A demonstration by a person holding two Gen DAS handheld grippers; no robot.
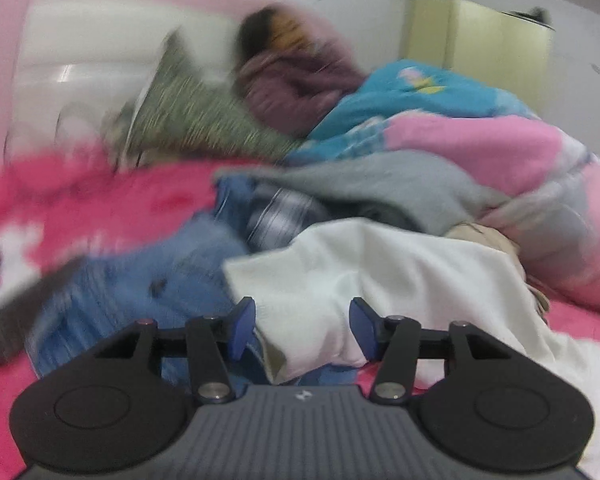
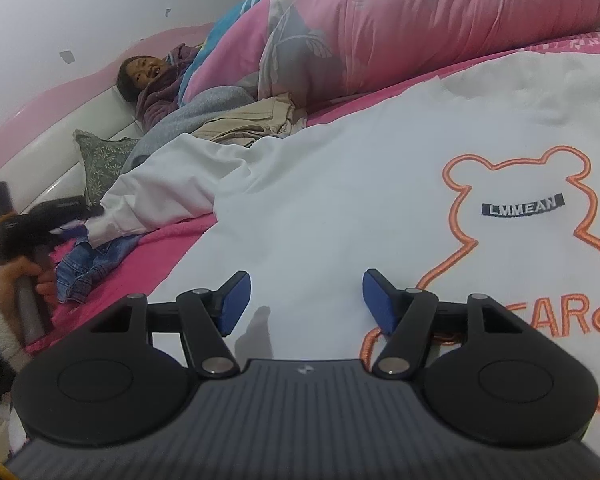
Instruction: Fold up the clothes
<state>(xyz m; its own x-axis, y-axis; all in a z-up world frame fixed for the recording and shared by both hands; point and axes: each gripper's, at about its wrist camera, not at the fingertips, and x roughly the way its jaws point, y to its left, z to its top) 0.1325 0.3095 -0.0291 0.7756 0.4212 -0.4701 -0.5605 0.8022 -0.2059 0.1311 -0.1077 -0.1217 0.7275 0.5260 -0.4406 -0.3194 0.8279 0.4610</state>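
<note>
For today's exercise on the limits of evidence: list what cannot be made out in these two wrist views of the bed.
- Left wrist view: blue denim garment and pillow smeared by motion blur.
- Right wrist view: orange lettering on the white sweatshirt partly covered by the right gripper.
- Right wrist view: left gripper too small to judge.

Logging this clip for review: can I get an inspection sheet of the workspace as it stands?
Surface: bed with pink sheet.
Job's things: white sweatshirt with orange bear outline spread flat; its sleeve lies between the left gripper's pads.
Clutter: jeans, grey garment, beige garment, patterned pillow, quilt.
Grippers: left gripper open, no clear pinch; right gripper open over the sweatshirt.
Cables: nothing seen.
Surroundings: person lying under the quilt; cabinet; white wall.
</note>
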